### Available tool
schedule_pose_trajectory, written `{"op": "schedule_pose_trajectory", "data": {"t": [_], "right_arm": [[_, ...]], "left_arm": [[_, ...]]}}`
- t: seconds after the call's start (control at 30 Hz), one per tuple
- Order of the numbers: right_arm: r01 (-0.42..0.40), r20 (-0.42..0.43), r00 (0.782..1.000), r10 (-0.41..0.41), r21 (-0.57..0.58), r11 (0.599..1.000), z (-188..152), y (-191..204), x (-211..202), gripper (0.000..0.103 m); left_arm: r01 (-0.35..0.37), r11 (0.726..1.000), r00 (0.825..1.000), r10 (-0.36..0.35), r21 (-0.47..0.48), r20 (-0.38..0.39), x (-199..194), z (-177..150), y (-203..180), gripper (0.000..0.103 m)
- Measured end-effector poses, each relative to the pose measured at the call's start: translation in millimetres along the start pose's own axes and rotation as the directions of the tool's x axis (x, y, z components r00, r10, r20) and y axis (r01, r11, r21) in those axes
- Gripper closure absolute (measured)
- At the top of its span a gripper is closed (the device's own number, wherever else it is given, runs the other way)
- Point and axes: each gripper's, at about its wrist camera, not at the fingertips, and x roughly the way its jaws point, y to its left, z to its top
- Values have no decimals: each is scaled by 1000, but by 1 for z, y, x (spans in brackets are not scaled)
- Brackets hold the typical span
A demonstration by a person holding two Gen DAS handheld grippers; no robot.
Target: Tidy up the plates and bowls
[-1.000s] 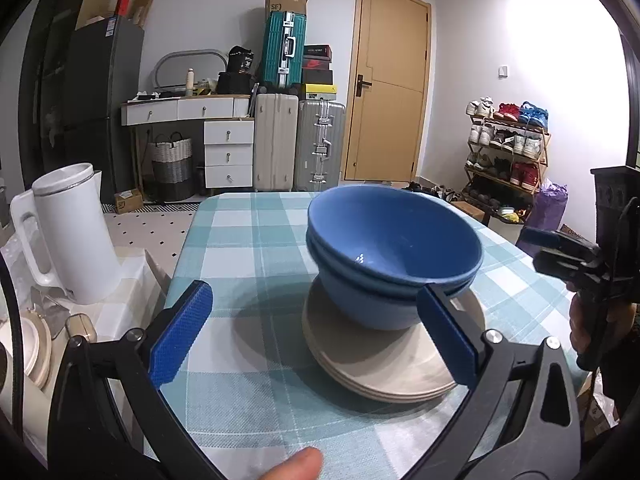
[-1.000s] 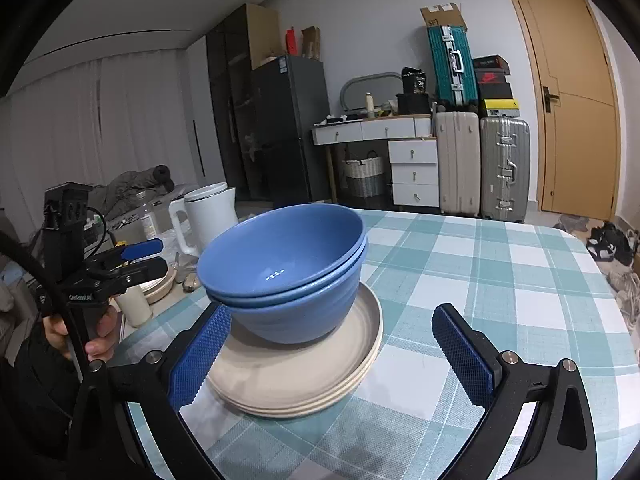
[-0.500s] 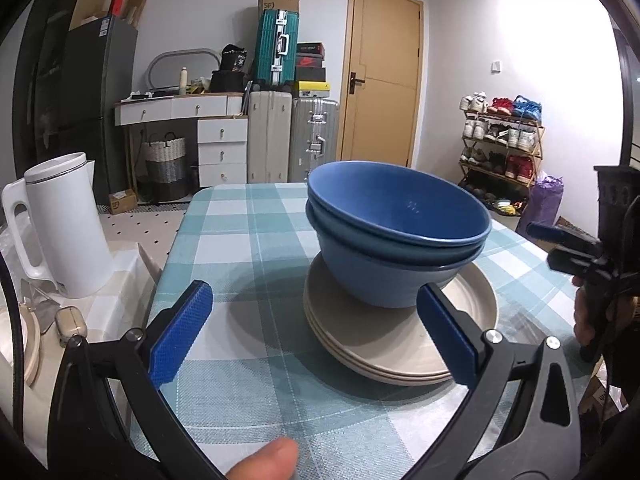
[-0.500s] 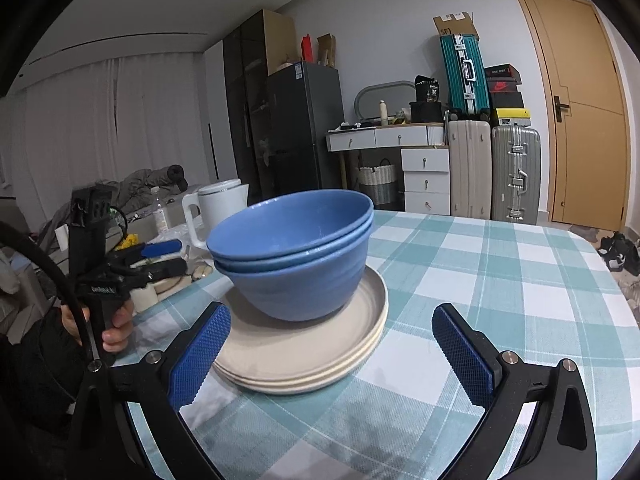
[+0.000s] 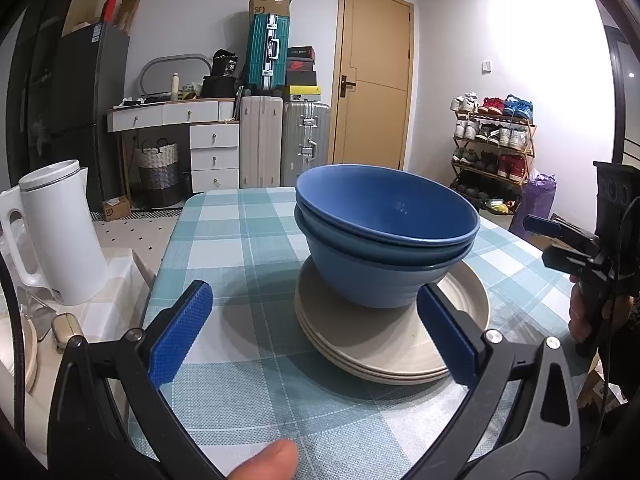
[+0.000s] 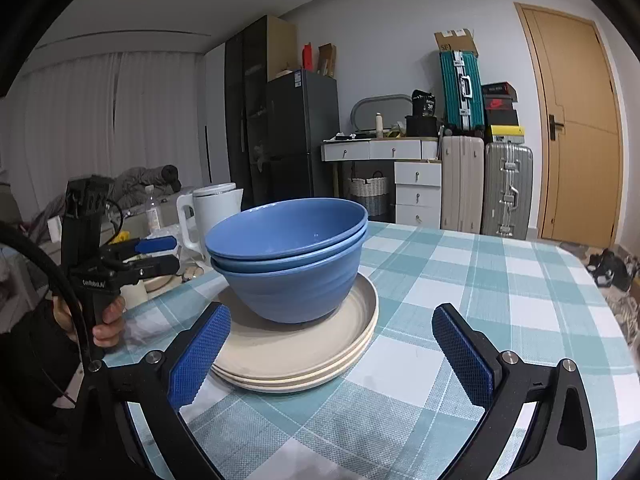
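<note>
Holding both tongs apart and empty, I face the stack on the checked tablecloth (image 5: 248, 240). Two blue bowls (image 5: 384, 236), nested one in the other, stand on a pile of beige plates (image 5: 384, 344). My left gripper (image 5: 316, 332) and my right gripper (image 6: 332, 352) are just beside the plates, touching nothing. A white kettle (image 5: 60, 236) stands beyond the table's left edge.

table (image 5: 224, 240) in a teal-and-white checked cloth is carrying one stack: beige plates (image 5: 384, 344) lying directly on the cloth, two nested blue bowls (image 5: 384, 236) sitting on the plates, toward their far side.
</note>
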Motion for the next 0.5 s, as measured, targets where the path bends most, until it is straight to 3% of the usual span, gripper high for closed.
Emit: {"op": "schedule_pose_trajectory", "data": {"t": [0.5], "right_arm": [[-5, -7, 1000, 5, 15, 1000, -1, -2, 2, 0]], "left_arm": [[-1, 1000, 1000, 1, -1, 1, -1, 0, 0, 1]]}}
